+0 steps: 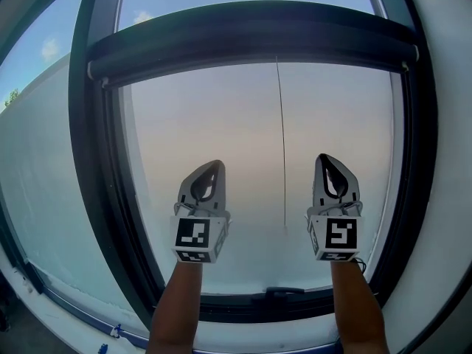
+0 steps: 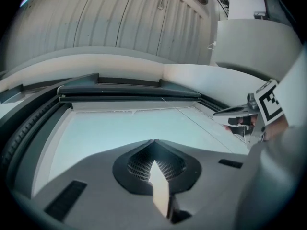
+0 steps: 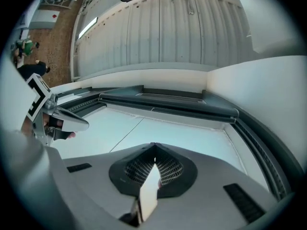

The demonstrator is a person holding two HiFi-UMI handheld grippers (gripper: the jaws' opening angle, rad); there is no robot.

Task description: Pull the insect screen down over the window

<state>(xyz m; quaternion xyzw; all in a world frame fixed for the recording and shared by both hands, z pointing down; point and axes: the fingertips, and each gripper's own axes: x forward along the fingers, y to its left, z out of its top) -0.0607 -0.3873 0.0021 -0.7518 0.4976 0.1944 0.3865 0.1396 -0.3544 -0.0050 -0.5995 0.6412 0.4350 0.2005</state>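
In front of the dark-framed window point(image 1: 88, 168) we hold both grippers up against the pale glass point(image 1: 221, 124), tips pointing upward and tilted toward the pane. Our left gripper point(image 1: 215, 165) sits left of centre and our right gripper point(image 1: 325, 158) right of centre, at about the same height and well apart from each other. In the left gripper view we see the two jaws pressed together to a single point, with nothing caught between them. The right gripper view shows the same, jaws closed tight on nothing. Each carries its marker cube point(image 1: 198, 239) at the base, just above our bare forearms point(image 1: 175, 308).

The insect screen point(image 1: 251, 43) is rolled up in its dark housing across the top of the window, well above both grippers and touched by neither. From the housing's underside a thin pull cord point(image 1: 281, 135) hangs straight down over the glass. It passes between the two grippers, nearer the right one, and its small end hangs at about the level of the marker cubes. Neither gripper touches the cord. At the bottom of the frame, between our forearms, lies a dark handle point(image 1: 284, 293). Above the housing we see blue sky with a few small clouds
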